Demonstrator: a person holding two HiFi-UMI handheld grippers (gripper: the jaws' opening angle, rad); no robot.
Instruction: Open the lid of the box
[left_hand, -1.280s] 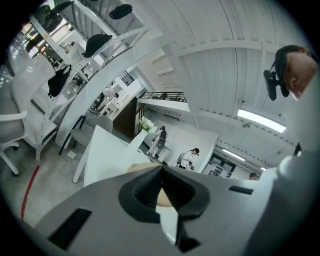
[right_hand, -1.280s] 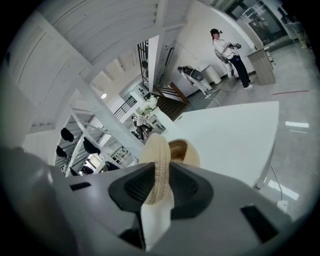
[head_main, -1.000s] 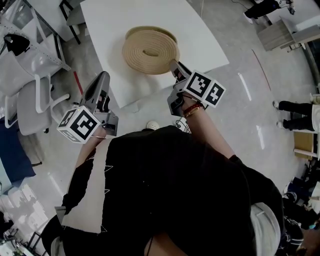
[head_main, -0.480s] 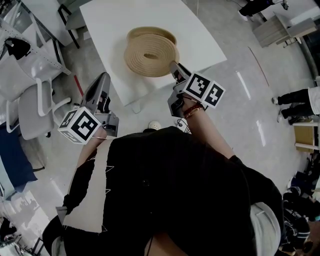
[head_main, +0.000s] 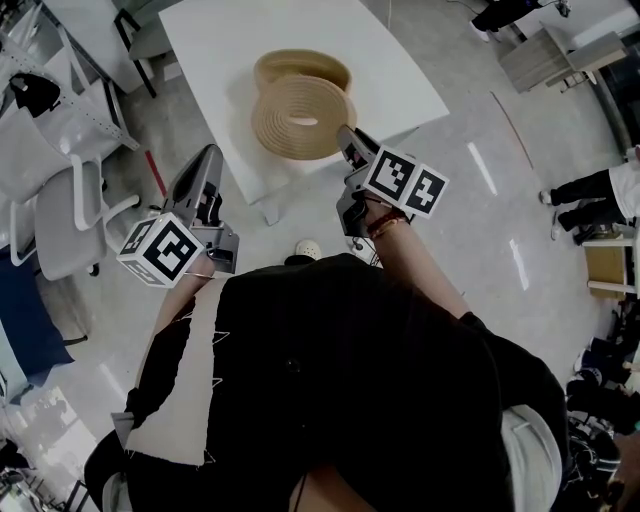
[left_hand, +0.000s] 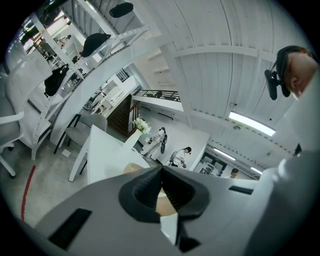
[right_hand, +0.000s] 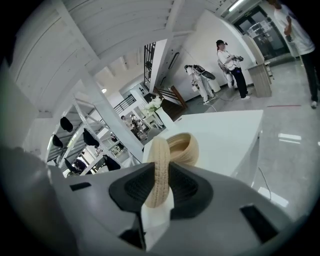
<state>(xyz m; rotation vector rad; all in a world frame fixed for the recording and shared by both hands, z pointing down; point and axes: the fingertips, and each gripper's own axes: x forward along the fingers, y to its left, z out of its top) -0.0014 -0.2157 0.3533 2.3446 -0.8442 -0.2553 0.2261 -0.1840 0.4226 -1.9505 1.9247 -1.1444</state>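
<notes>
A person at a white table (head_main: 230, 40) lifts the round woven lid (head_main: 300, 115) off a matching woven box (head_main: 300, 68). The box sits near the middle of the table, and the lid hangs in front of it, toward the near edge. The right gripper (head_main: 347, 137) is pinched on the lid's rim, its jaws narrowed onto the woven edge. The left gripper (head_main: 208, 152) is closed on nothing, held out over the floor to the table's left, well apart from the box. The grip is the likely weak point: the whole lid hangs from one spot on its rim, so it could swivel or slip out of the pads and fall onto the table or past its near edge. Nothing steadies the box, so if the lid's far edge catches the box wall, the box could be dragged or tipped. From the head view it is not clear whether that far edge has cleared the box or is touching it, because the two overlap there. The inside of the box cannot be seen. The right gripper view shows the lid edge-on, covering much of the box behind it. The left gripper view shows only a tan sliver past its closed jaws. The person's dark shirt fills the lower part of the head view.
</notes>
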